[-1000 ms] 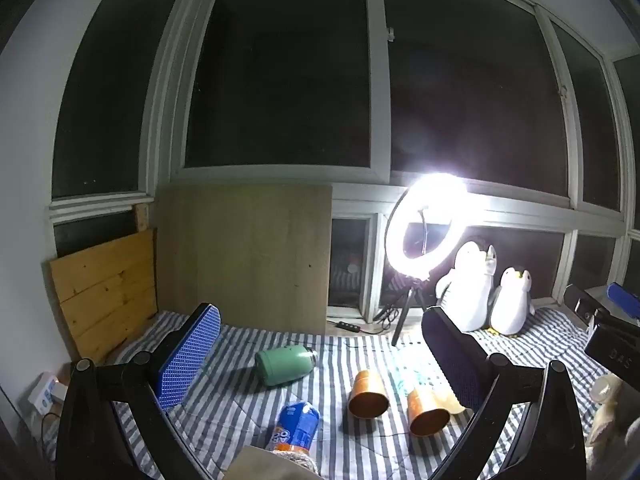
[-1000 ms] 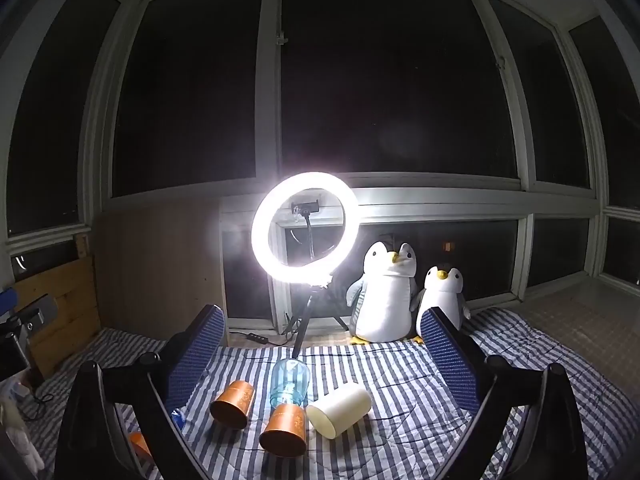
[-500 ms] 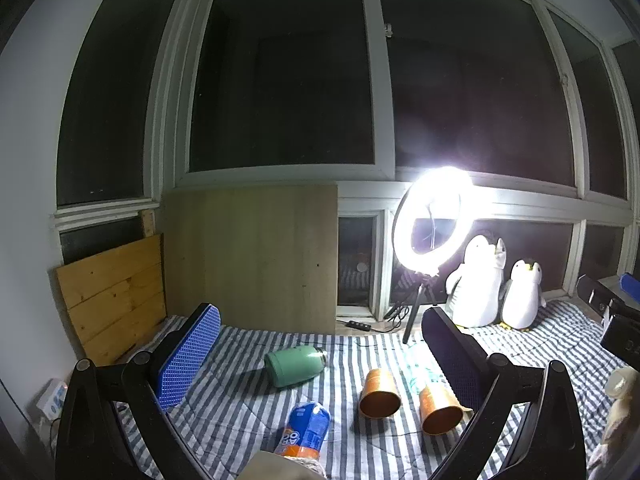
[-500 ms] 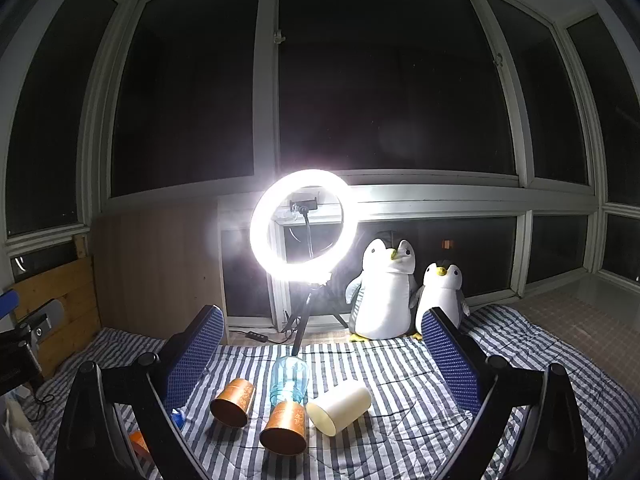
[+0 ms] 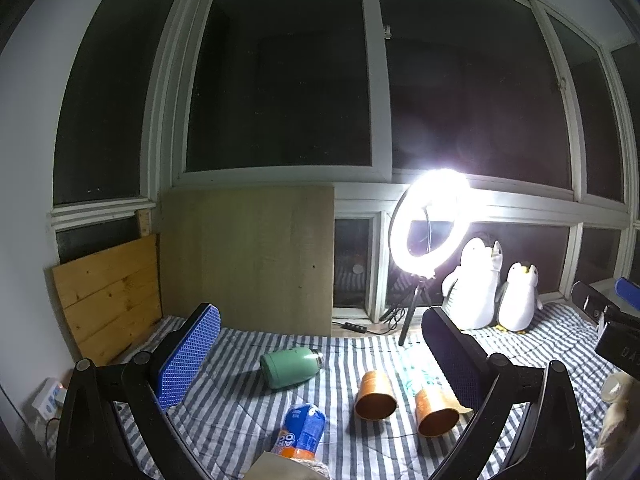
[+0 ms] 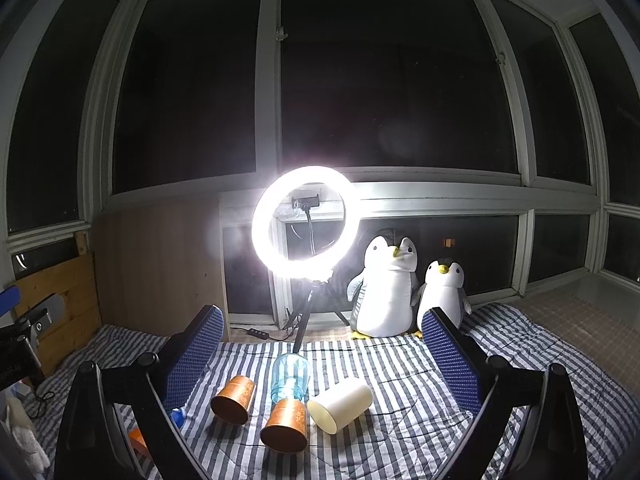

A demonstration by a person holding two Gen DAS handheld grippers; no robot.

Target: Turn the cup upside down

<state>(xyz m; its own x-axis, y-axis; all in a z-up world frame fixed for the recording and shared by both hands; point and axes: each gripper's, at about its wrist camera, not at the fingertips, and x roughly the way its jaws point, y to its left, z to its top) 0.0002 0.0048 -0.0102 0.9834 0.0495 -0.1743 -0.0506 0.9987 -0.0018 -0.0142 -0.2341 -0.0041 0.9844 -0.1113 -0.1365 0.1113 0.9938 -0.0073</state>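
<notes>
**Status: cups not yet gripped**

No step is complete. Both the left gripper (image 5: 320,354) and the right gripper (image 6: 322,350) are spread wide, holding nothing, above the bed (image 6: 500,384).

Three cups lie on their sides on the striped quilt:
- left copper cup (image 6: 233,399): tapered, metallic sheen.
- near copper cup (image 6: 286,425): same type, mouth facing the camera.
- white cup (image 6: 340,404): matte, smooth, just right of it.

Remaining: grip one cup, turn it mouth-down, release. The soft quilt may tip it.

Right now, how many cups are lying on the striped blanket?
3. Two copper cups lie on their sides, one left and one nearer the camera; a cream cup lies at their right. Others may be hidden behind the claws.
</notes>
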